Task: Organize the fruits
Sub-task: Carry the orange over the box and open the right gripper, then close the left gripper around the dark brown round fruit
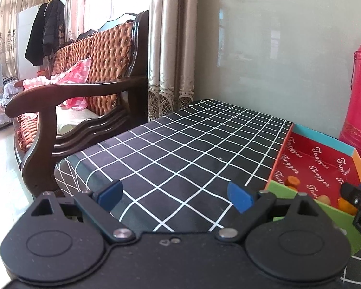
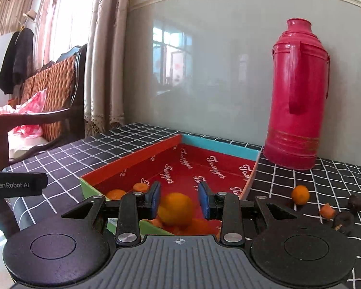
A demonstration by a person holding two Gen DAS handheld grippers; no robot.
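Right wrist view: right gripper [image 2: 179,201] is hanging over the box's [image 2: 219,145] near edge, jaws parted around an orange [image 2: 177,208], pads apparently clear; left gripper [image 1: 174,196] is idling wide open.

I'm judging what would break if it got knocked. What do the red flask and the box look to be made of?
The flask looks like painted metal or hard plastic, I can't tell which: smooth, slightly glossy, with moulded ridges and a worn gold band. The box looks like printed cardboard: thin flat walls, folded corners, matte colour panels and repeated lettering inside.
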